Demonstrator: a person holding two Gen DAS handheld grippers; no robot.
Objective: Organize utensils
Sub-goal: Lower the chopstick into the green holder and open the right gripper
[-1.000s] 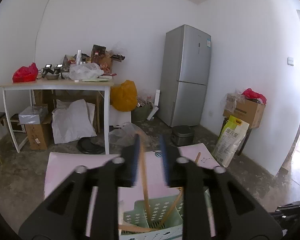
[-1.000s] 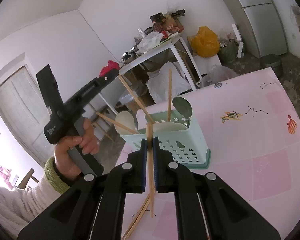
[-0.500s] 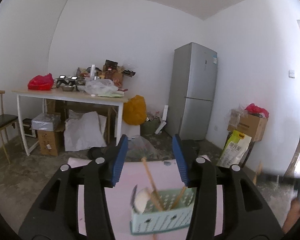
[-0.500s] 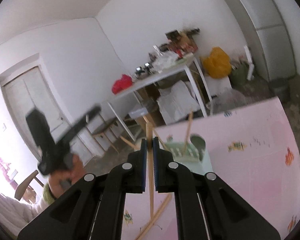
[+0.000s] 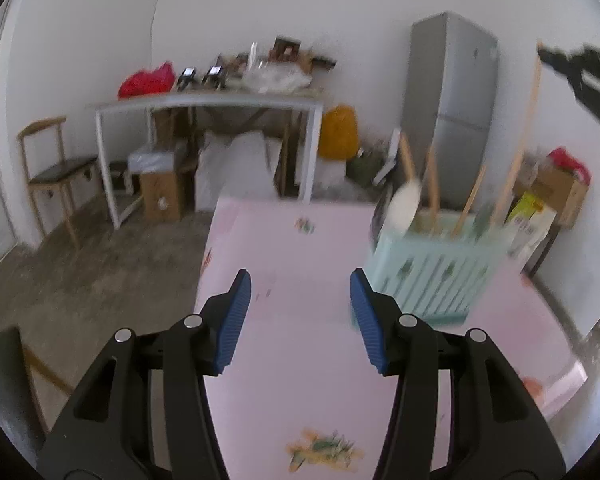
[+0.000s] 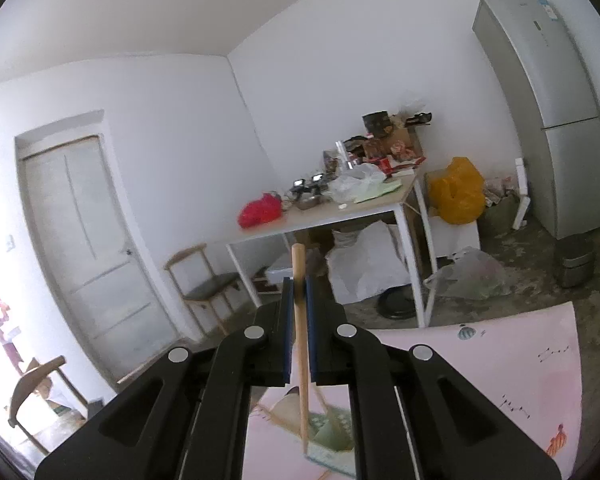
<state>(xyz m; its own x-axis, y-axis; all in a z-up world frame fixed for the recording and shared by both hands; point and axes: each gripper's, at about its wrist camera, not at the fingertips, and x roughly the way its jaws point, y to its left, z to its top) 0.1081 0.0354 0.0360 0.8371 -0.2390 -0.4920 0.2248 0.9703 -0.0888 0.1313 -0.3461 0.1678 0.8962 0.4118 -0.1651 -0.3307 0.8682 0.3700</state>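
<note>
gripping a wooden chopstick [image 6: 300, 344], the right gripper [image 6: 299, 328] is pinching it tight between its blue pads, jaws nearly together. chopstick is standing close to upright, top end poking above the pads, lower end pointing down at the mint utensil basket [image 6: 332, 436] below. basket is only partly showing under the right gripper in the right wrist view, sitting on the pink tabletop [image 6: 500, 364].

left gripper [image 5: 300, 312] is hanging wide open over the pink tabletop [image 5: 300, 380], holding nothing, blue pads [image 5: 232, 320] well apart. mint utensil basket [image 5: 436, 268] is sitting on the tabletop ahead and to the right of it, just beyond the right-hand pad, blurry. several wooden sticks [image 5: 432, 188] are standing tilted in the basket, plus a pale spoon [image 5: 404, 204] leaning at its left end. a long chopstick [image 5: 520, 140] is rising from the basket's right side toward the other gripper [image 5: 580, 72], which is showing as a dark blurred shape at upper right; cannot tell from this view where exactly its tip is ending inside the basket.

a printed drawing [image 5: 324, 452] is showing on the tabletop near the bottom edge. background: white side table [image 5: 204, 100] piled with clutter, red bag [image 5: 148, 80], orange bag [image 5: 338, 136], grey fridge [image 5: 448, 108], wooden chair [image 5: 56, 168]. right wrist view is also showing a white door [image 6: 88, 256].
</note>
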